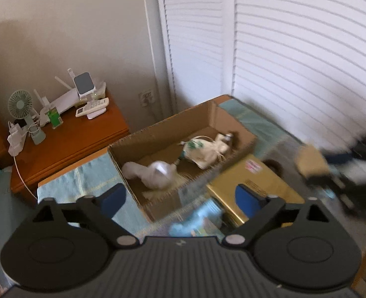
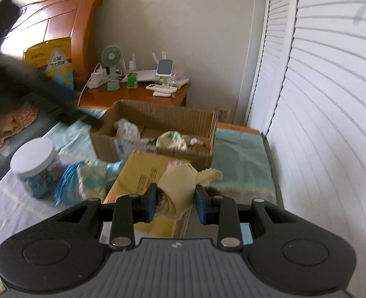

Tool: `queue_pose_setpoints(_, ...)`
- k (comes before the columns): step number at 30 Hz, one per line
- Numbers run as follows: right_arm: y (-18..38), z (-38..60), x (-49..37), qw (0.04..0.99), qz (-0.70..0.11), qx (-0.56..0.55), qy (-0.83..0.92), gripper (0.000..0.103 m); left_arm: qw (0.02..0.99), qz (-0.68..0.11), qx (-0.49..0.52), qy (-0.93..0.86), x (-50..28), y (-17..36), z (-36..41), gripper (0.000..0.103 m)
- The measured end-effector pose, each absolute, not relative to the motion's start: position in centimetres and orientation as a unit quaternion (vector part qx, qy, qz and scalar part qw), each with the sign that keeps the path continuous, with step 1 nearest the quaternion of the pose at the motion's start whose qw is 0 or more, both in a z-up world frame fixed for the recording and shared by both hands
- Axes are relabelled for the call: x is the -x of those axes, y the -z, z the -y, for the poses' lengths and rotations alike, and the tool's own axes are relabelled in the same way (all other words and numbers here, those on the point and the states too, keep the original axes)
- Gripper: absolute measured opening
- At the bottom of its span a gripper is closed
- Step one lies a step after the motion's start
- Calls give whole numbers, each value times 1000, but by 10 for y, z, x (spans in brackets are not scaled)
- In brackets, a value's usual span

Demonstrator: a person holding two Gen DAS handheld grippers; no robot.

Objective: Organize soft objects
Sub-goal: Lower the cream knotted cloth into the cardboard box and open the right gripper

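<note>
Soft objects are the business here, and the biggest thing tied to them is the cardboard box (image 2: pixel 155 129), open-topped on the bed (image 2: pixel 242 164) at about 12 o'clock from the right tool. Inside it lie a white cloth bundle (image 1: pixel 155 173) toward its 8 o'clock end and a cream drawstring pouch with green print (image 1: pixel 202 151) toward 2 o'clock. Just in front of the box, touching its near wall, sits a flat gold carton (image 2: pixel 143 176); at 9 o'clock from that stands a white-lidded jar (image 2: pixel 34 166), with a pale blue soft item (image 2: pixel 93 176) between jar and carton. Smallest is the cream-yellow cloth (image 2: pixel 183 186), bunched between the blue pads of the right tool (image 2: pixel 175 204), which is clamped on it above the carton. It looks light, limp and easily dragged, so a pinch on the gathered middle, as now, should carry it best; loose corners will trail. The left tool (image 1: pixel 180 198) stands wide apart and empty above the box's near edge. Judging by this, the cloth goes into the box next.
</note>
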State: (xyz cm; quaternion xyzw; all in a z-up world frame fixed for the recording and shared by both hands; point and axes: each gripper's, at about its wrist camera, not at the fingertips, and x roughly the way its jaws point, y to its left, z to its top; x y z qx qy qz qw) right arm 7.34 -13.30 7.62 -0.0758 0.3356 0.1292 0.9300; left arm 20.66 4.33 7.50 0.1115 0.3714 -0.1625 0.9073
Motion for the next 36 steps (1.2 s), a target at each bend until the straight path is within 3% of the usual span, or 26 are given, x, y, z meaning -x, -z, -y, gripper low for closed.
queue_pose_setpoints(12,-83,106,-171,925,-342,92,-136,36,926,-350,-51,132,-133,-49,-64,100)
queue_pose_setpoints(27,-58,96,-268,910,-378,113,-129,38,921,-373,-24,115,-108,-16,-69,100)
queue_pose_setpoints(28,-57,96,-271,909,-380,113,-128,42,920,-375,-27,112,-108,-14,-69,100)
queue_pose_setpoints(30,-56,96,-276,911,-378,113,-122,75,918,-379,-29,112,-109,-11,-68,100)
queue_pose_setpoints(32,-57,98,-275,916,-369,110,-115,91,917,-380,-27,116,-108,-8,-69,100)
queue_pose_setpoints(34,-60,99,-271,920,-360,102,-112,101,916,-383,-25,117,-109,-7,-70,100)
queue_pose_setpoints(36,-63,102,-263,923,-358,92,-111,103,916,-384,-26,116,-108,-6,-70,100)
